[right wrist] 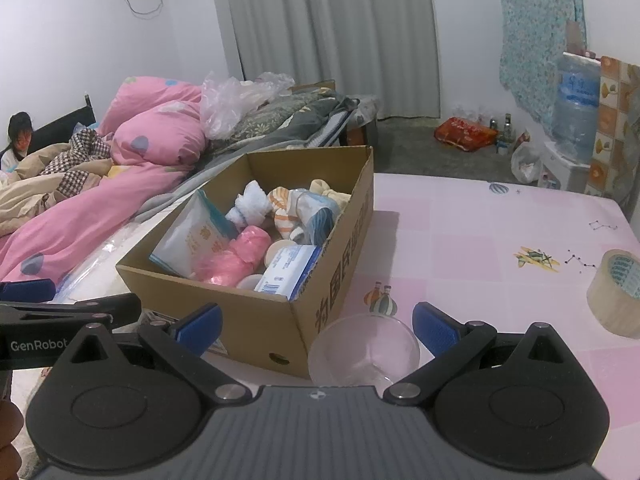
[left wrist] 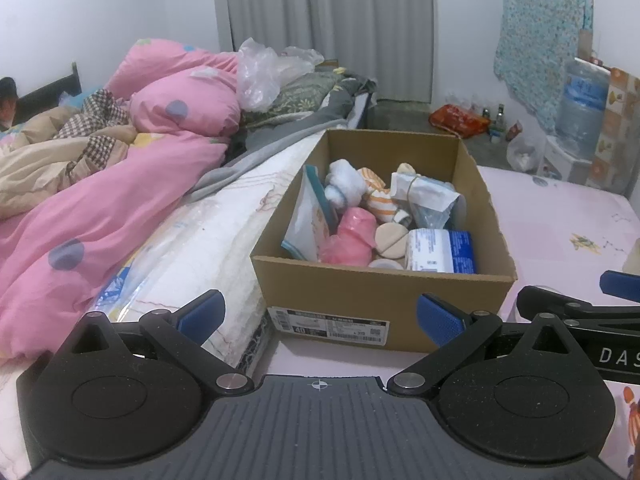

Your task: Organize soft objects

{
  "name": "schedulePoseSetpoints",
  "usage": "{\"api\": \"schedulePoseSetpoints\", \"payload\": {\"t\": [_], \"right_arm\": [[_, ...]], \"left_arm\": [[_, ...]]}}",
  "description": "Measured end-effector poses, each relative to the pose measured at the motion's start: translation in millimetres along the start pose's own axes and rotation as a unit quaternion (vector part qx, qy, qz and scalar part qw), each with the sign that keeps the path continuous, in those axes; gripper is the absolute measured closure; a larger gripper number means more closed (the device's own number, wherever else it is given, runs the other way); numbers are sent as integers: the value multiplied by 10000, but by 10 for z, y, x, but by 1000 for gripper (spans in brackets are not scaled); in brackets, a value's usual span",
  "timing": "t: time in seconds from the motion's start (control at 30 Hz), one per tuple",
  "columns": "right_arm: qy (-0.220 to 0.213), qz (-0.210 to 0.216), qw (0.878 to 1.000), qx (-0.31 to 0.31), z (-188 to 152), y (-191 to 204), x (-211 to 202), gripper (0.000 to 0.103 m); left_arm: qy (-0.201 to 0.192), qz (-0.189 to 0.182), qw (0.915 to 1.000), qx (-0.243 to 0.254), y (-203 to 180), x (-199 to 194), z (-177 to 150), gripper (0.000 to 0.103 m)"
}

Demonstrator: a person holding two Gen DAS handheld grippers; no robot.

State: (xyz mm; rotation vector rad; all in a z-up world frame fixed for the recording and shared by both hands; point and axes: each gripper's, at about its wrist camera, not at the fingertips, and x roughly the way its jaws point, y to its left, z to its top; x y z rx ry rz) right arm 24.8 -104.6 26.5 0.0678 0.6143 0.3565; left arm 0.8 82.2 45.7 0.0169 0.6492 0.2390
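An open cardboard box (left wrist: 384,296) (right wrist: 336,280) sits on a pink table. It holds several soft items: a pink plastic roll (left wrist: 350,238) (right wrist: 236,258), a white-blue cloth bundle (left wrist: 344,186) (right wrist: 250,204), an orange-striped sock (left wrist: 378,196) (right wrist: 282,208), round beige pads (left wrist: 390,236), a blue-white packet (left wrist: 440,250) (right wrist: 288,270) and a flat pouch (left wrist: 306,216) (right wrist: 192,236). My left gripper (left wrist: 320,316) is open and empty in front of the box. My right gripper (right wrist: 316,324) is open and empty, to the box's right front.
A clear plastic bowl (right wrist: 364,354) lies between my right fingers near the box corner. A tape roll (right wrist: 618,292) stands on the table (right wrist: 480,240) at right. A bed with a pink duvet (left wrist: 100,200) lies left. A water jug (left wrist: 580,108) stands at the far right.
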Motion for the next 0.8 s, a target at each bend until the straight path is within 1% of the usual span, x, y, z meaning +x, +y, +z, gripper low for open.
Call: {"api": "schedulePoseSetpoints", "payload": {"t": [0.8], "right_arm": [[19,2,10000,44,-3,-24,-5,69]], "left_arm": [[24,-6,10000,8,-18,11,-6,1]]}}
